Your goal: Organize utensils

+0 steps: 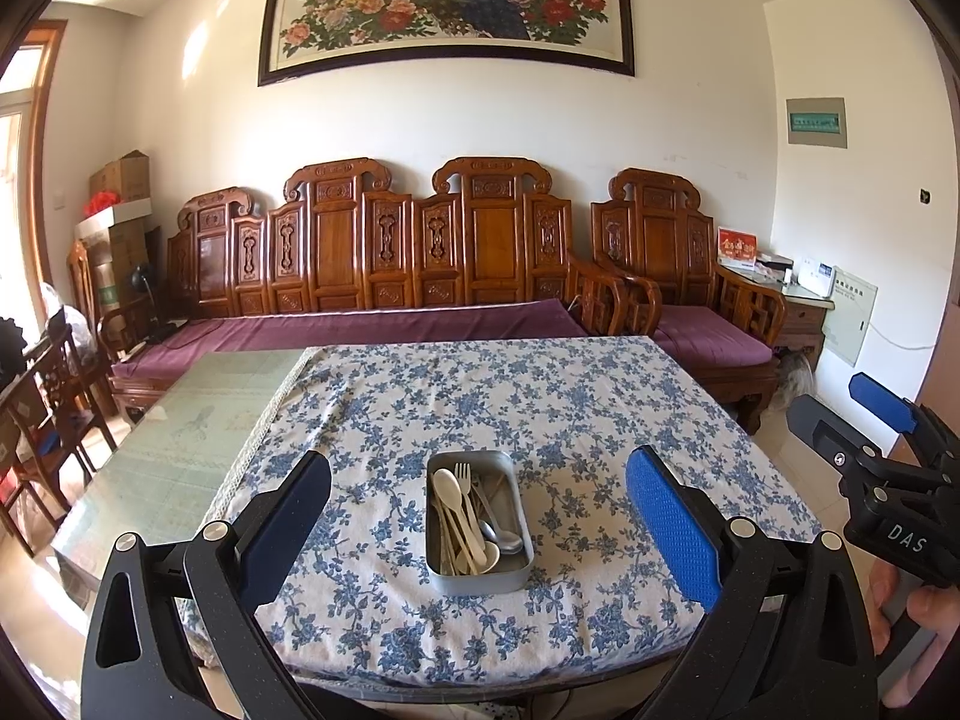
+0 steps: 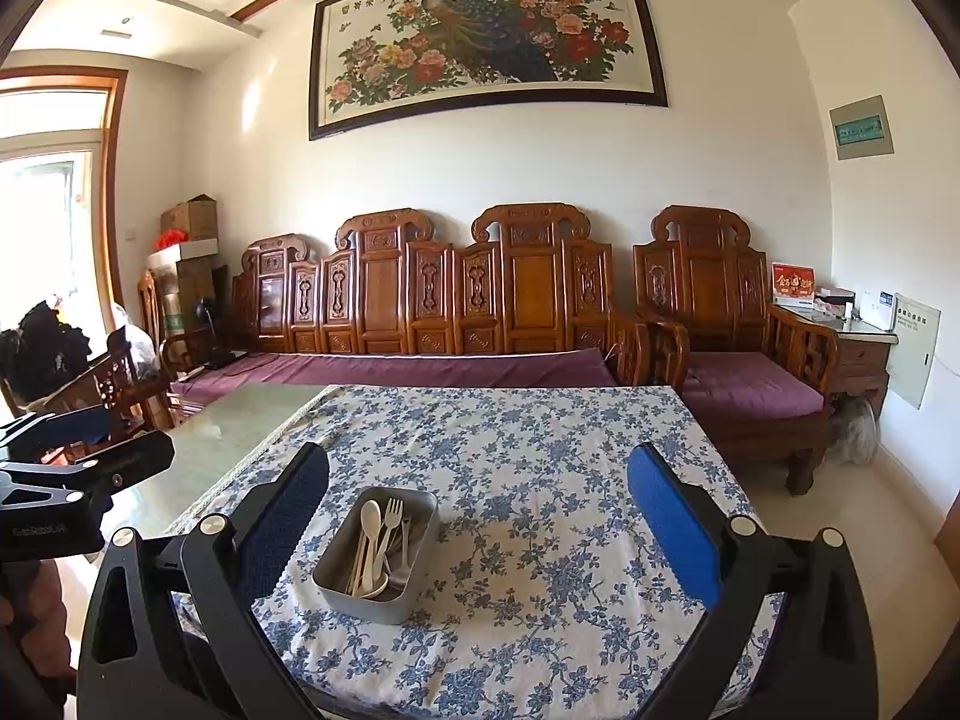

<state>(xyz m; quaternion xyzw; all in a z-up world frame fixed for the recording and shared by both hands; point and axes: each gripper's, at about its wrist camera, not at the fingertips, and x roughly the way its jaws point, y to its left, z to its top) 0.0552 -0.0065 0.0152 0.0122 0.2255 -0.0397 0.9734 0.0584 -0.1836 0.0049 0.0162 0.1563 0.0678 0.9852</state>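
Hovering spread and empty, left gripper (image 1: 478,519) dead ahead of tin (image 1: 478,577) of utensils (image 1: 471,516), long axis pointing away; right gripper (image 2: 478,519) also spread, tin left-of-centre, slightly farther.

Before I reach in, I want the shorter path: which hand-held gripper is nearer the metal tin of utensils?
Left, slightly. The left hand-held gripper faces the metal tin head-on, framed between its open fingers. The right hand-held gripper sits off to the tin's right side, also open.
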